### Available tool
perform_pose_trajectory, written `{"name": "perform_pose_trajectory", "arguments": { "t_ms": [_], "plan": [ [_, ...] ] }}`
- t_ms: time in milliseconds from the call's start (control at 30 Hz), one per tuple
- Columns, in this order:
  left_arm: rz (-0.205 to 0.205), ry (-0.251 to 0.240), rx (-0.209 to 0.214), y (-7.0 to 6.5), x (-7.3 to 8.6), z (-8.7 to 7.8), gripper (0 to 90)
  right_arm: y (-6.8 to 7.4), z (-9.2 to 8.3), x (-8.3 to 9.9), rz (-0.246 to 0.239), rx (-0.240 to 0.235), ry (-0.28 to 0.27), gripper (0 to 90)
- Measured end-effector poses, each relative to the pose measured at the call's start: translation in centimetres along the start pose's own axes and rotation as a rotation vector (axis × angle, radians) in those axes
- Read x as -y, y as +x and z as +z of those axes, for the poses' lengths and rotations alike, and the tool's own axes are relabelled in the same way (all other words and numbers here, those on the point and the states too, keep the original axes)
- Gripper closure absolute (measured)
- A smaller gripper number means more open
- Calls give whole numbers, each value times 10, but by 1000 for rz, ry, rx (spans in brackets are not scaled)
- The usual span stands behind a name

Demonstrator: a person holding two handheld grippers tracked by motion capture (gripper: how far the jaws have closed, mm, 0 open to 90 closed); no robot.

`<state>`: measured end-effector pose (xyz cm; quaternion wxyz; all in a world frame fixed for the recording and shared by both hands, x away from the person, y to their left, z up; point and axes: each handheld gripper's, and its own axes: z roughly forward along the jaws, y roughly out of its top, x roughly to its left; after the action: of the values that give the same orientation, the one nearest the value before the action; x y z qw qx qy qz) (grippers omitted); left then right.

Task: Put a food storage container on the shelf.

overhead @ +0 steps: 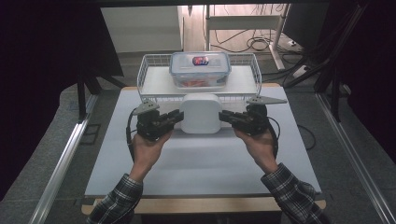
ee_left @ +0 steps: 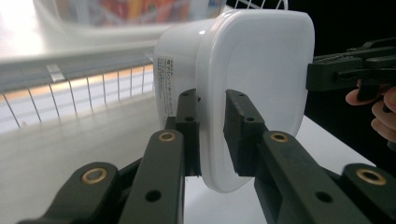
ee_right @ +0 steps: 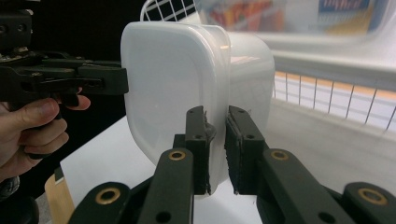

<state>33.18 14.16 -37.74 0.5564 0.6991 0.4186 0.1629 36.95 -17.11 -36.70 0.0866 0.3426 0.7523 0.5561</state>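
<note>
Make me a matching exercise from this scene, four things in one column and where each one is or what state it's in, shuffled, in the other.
Things:
1. white tub
2. clear box
3. wire basket
4. left gripper

Places or states:
A. stands at the far edge of the table
B. sits inside the basket, lid clipped on
C. held between both grippers, in front of the basket
D. shut on the tub's left rim

Pairs: 1-C, 2-B, 3-A, 4-D

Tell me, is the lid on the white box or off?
On. The lid sits flat over the white box, and both grippers, left gripper and right gripper, pinch its rim.
</note>
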Motion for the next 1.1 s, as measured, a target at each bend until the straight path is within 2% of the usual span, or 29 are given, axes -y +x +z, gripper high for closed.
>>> {"name": "perform_pose_trajectory", "arguments": {
  "t_ms": [600, 633, 700, 800, 900, 1100],
  "plan": [
    [13, -51, -8, 5, -63, -8, 765, 1, -4, -67, -26, -4, -47, 794],
    [13, -51, -8, 5, -63, -8, 765, 2, -5, -71, -28, -5, -51, 794],
    [19, -51, -11, 6, -74, -8, 765, 1, -5, -79, -35, 0, -55, 794],
    [23, -53, -13, 7, -82, -8, 766, 0, -5, -86, -36, 0, -60, 793],
    [36, -58, -23, 7, -98, -7, 766, -5, -4, -100, -23, -6, -74, 791],
    [43, -60, -29, 10, -119, -4, 767, -11, 0, -120, -27, 9, -91, 787]
  ]
}}
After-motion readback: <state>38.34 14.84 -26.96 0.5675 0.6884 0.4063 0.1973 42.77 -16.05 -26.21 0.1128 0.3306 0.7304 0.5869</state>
